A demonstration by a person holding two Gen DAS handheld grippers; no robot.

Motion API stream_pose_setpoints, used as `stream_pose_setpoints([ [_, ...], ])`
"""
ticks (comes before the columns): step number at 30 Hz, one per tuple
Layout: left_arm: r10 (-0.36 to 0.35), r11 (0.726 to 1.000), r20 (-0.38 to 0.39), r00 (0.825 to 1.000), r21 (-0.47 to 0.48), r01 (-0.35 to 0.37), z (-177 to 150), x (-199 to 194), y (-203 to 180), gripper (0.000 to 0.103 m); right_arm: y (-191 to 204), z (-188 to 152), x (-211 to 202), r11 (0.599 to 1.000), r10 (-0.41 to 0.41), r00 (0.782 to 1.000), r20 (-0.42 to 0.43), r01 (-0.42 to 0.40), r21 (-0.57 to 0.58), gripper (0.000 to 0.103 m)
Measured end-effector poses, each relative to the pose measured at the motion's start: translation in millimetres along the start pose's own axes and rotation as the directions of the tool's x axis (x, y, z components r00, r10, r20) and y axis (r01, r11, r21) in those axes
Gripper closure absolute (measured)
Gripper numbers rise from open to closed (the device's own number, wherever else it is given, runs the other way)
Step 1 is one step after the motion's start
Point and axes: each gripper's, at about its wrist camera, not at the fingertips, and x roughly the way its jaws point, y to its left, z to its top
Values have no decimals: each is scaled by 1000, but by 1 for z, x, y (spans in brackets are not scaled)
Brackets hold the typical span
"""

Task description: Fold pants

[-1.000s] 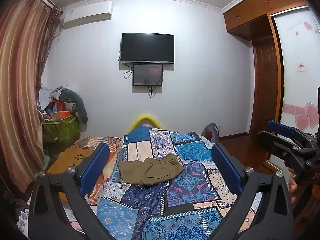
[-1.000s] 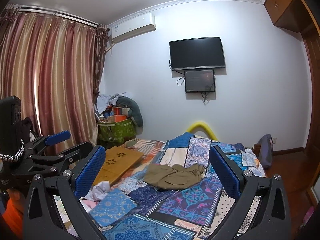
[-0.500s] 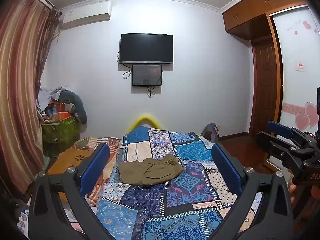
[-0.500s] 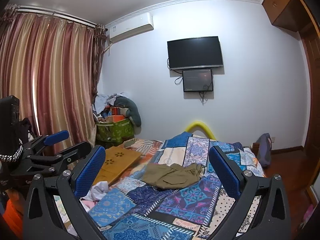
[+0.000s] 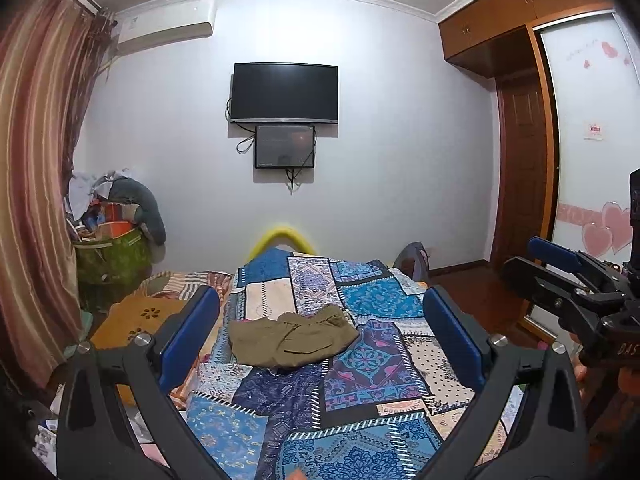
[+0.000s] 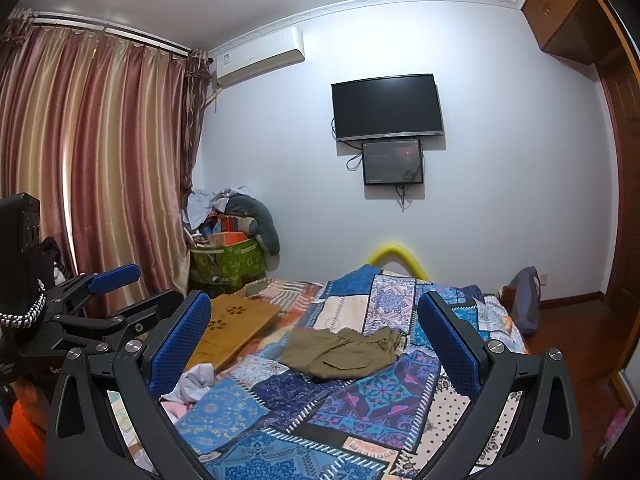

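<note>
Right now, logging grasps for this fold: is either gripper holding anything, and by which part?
Nothing is held. The left gripper and right gripper are open, short of the pants.

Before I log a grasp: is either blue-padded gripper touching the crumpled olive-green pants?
No: the olive-green pants lie untouched on the patchwork bedspread, beyond both open grippers.

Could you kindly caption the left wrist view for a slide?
Open left claw faces crumpled olive pants on a patchwork bedspread, untouched.
</note>
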Motion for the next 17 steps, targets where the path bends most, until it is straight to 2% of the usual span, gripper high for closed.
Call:
stream_pose_setpoints([
  [17, -17, 1000, -6, 1000, 7, 17, -1, 2, -4, 0, -4, 0, 1, 1000, -9, 1000, -3, 9, 13, 0],
])
